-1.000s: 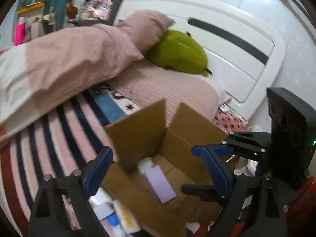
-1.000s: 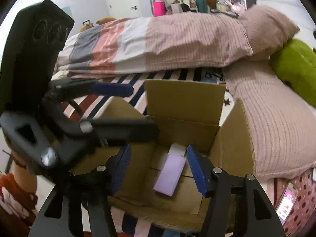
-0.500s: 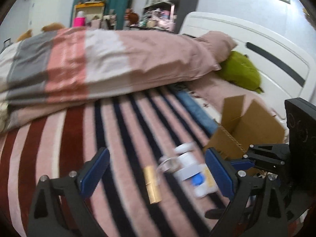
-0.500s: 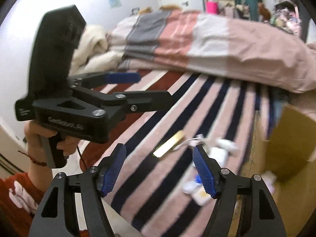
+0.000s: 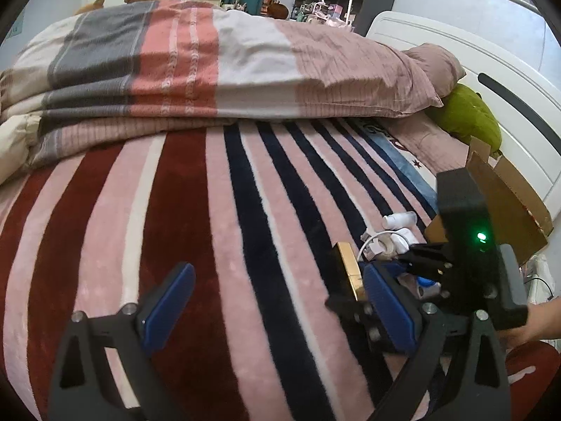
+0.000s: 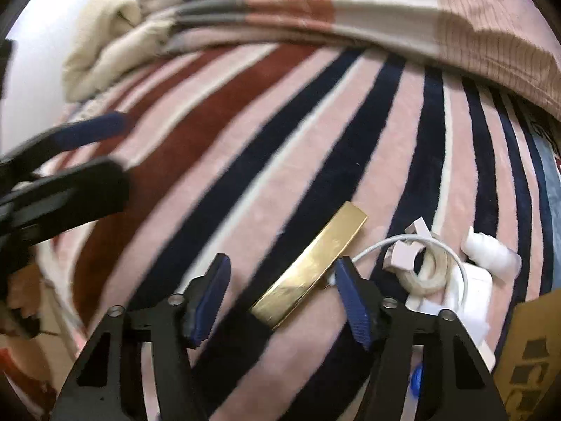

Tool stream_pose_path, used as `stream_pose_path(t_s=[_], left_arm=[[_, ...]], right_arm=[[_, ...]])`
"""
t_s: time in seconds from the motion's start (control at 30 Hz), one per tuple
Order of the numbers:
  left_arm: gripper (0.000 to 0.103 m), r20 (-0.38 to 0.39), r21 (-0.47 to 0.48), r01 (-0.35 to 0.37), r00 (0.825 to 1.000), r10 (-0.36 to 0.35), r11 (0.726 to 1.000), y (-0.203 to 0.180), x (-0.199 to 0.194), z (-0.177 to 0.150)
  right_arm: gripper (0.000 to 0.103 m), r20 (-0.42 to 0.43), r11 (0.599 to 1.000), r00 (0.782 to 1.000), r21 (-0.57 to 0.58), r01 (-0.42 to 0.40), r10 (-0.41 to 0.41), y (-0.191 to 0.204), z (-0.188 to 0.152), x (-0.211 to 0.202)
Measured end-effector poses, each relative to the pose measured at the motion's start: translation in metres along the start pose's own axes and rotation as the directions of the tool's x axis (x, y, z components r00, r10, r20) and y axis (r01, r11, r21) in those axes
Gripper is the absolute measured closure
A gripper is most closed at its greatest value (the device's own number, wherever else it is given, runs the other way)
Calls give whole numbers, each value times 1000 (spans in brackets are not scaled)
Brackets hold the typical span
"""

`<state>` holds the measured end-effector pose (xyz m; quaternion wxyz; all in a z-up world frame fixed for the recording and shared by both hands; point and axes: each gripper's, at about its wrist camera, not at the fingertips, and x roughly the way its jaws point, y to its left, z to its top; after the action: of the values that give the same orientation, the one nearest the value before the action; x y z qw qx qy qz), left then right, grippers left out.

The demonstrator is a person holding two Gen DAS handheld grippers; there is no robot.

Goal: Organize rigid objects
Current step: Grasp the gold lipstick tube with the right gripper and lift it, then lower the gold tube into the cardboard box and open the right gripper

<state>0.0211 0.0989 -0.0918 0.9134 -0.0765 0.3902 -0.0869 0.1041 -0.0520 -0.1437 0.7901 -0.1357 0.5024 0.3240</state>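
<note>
While our empty right gripper (image 6: 282, 291) gaped wide around the flat gold metallic bar (image 6: 310, 266) for pickup, our left gripper (image 5: 277, 301) idled open.

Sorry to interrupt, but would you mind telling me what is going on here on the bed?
A person is tidying small items off a striped blanket using two handheld grippers. The right gripper hovers with open jaws on either side of a flat gold rectangular box, not yet closed. The left gripper is open and empty. A white charger with cable and a brown cardboard box lie nearby.
</note>
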Motion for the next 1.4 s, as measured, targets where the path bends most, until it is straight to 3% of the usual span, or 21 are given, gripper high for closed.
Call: stream_pose_path(t_s=[0.07,0.17,0.43,0.6,0.7,0.83,0.9,1.07,1.13,1.3,1.4], left_arm=[[7,-5,-1,4,1000,-4,1000,0,2,-2],[7,-9,4,5,1000,-5,1000,-1,3,-3],[7,-21,7,24,1000,-23,1000,-4,3,-7],[7,-57,4,63,996,-63,998,-10,9,-12],[7,-57,7,119,991,-118,993,-19,8,-11],[8,-9,30,235,972,-235,972,-45,-9,8],[14,20,55,261,965,-263,964,-61,-19,20],[48,59,106,376,922,-383,921,-111,-35,52],[62,72,143,400,908,-412,905,-136,-40,68],[67,48,216,430,892,-450,876,-195,-34,96],[67,6,248,441,890,-457,863,-230,-21,104]], right_arm=[[70,12,999,999,-6,42,-42,-3,2,3],[86,11,999,1000,-29,23,-22,-6,-1,-2],[89,-34,988,999,-147,-46,41,6,-24,-13],[89,-60,990,997,-136,-49,41,6,-25,-5],[90,-16,989,1000,-149,-13,11,12,-26,-15],[90,88,986,994,-163,-46,61,15,-26,-58],[90,151,985,985,-166,-56,82,15,-27,-88],[90,312,985,944,-163,-60,109,0,-35,-158],[90,360,987,929,-158,-29,85,-10,-40,-180],[90,436,996,900,-93,9,32,-49,-49,-225],[90,442,999,897,-25,25,-11,-75,-58,-240]])
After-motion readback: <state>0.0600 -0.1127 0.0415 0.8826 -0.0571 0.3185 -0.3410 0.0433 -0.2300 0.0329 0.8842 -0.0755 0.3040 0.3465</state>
